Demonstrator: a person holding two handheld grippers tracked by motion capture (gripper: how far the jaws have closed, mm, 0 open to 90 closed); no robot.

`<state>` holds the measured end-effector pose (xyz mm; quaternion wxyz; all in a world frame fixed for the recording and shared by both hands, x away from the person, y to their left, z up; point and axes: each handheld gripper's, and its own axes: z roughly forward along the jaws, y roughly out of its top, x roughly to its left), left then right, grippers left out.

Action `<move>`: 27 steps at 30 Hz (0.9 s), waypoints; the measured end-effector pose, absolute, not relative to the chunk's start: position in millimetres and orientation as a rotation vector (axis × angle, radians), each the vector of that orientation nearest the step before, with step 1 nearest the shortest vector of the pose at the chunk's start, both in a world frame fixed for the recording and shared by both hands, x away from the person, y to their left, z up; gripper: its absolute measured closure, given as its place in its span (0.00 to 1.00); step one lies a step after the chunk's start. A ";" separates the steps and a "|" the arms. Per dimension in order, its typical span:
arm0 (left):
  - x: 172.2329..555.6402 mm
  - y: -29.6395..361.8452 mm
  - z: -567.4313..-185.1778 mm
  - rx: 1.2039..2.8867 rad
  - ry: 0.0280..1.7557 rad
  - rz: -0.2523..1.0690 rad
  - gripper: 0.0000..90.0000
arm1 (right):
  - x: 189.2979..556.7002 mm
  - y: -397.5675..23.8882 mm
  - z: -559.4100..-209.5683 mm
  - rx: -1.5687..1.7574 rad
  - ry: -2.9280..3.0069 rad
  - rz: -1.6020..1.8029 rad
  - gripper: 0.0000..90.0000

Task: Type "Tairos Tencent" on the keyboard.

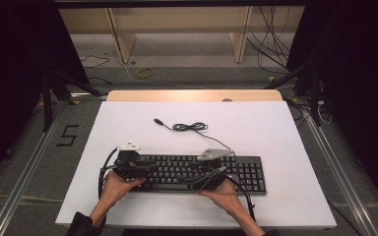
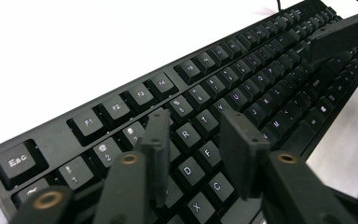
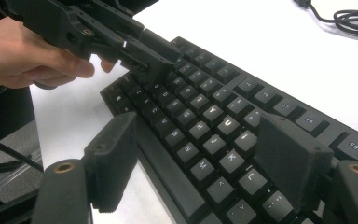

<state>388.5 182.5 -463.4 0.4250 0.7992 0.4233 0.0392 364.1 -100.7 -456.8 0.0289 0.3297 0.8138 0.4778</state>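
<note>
White tabletop point(image 1: 128, 128) carrying a black keyboard point(image 1: 246, 172) at six o'clock. Hovering over its keys: left gripper point(image 2: 200, 140), jaws partly spread on nothing; right gripper point(image 3: 196, 158), jaws wide, straddling the near edge. Likely typing or repositioning; next, settling on one key. Cable point(image 1: 189, 127) lying loose at twelve o'clock, far keys blurring out.

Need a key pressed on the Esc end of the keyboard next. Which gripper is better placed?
Left, probably. The left gripper hovers, jaws apart, over the letter keys near the Esc end of the keyboard; the right gripper sits farther along, over the middle keys.
</note>
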 end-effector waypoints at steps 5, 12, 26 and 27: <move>387.1 183.5 -462.1 1.980 1.080 0.092 0.59 | 363.8 -100.0 -457.0 1.015 2.514 1.478 0.34; 384.7 184.7 -460.3 1.967 1.082 0.092 0.49 | 362.0 -96.2 -458.3 0.989 2.535 1.473 0.36; 376.8 187.9 -455.6 1.918 1.065 0.095 0.40 | 358.3 -87.8 -462.0 0.943 2.574 1.445 0.55; 376.2 188.2 -455.4 1.916 1.063 0.095 0.40 | 357.8 -86.9 -462.5 0.938 2.571 1.442 0.58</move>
